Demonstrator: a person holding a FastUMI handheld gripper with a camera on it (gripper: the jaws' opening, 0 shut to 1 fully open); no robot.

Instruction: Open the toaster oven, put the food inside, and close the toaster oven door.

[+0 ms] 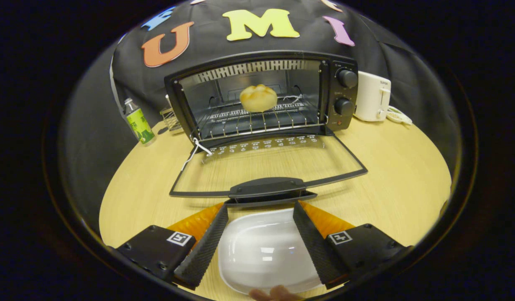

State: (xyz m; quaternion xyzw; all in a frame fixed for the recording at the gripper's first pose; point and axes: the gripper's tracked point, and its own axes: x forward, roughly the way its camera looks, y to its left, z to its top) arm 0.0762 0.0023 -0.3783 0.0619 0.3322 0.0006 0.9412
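The black toaster oven point(343, 90) stands on the wooden table with its glass door point(268, 165) folded down flat toward me. A round golden bun point(258, 98) rests on the wire rack point(257, 121) inside the oven. The door's black handle point(266, 188) lies just ahead of my fingertips. My gripper point(261, 209) is open, its fingers spread wide with nothing pressed between them. Below and between the fingers sits an empty white dish point(261, 251) on an orange mat point(326, 219).
A green-labelled bottle point(138, 122) stands left of the oven, with a small wire rack point(170, 118) beside it. A white toaster point(372, 97) stands to the oven's right with its cord. A person's fingertips point(274, 294) show at the dish's near rim.
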